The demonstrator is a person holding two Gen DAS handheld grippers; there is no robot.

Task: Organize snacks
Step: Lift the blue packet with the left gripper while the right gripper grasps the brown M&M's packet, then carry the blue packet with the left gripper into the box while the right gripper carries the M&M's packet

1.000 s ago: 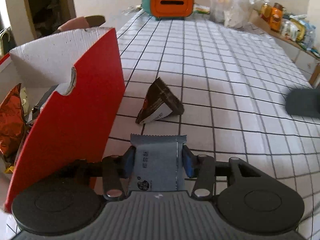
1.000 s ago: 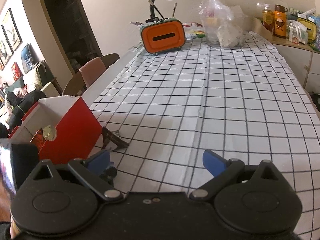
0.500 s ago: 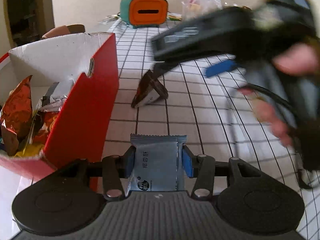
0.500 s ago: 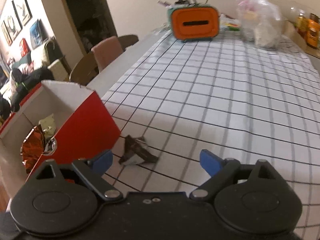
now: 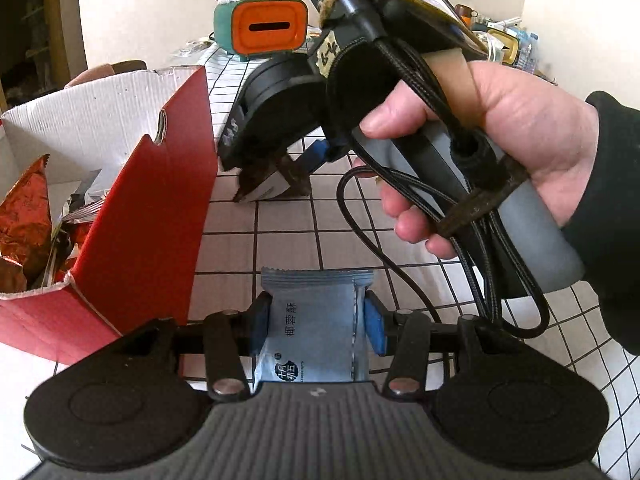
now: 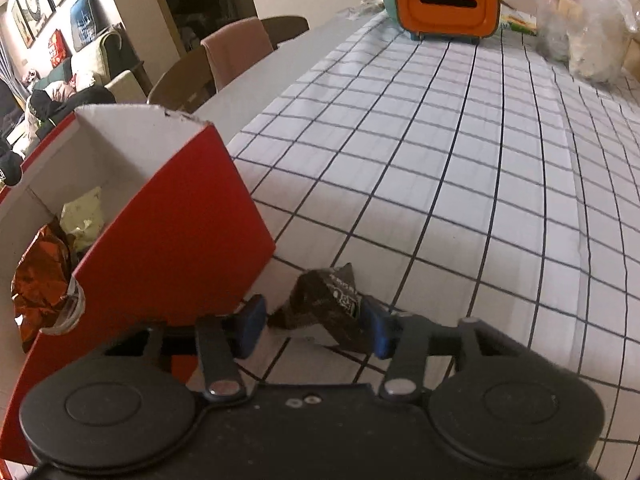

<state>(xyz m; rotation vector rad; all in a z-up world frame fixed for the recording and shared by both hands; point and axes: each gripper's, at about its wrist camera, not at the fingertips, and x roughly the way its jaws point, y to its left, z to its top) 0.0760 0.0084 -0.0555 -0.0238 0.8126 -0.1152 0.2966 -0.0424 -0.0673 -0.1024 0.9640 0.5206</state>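
The right gripper jaws are closing around a light, crinkly brown packet; the left gripper is clamping a soft blue packet by its sides.

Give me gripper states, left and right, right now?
Left gripper: shut on the grey-blue foil snack packet.
Right gripper: jaws closing around the dark brown crumpled snack wrapper on the checked tablecloth; left pad not touching yet.

A long surface under a white black-gridded tablecloth meets a cream wall. Brown wooden chairs line its left edge; framed pictures hang beyond.
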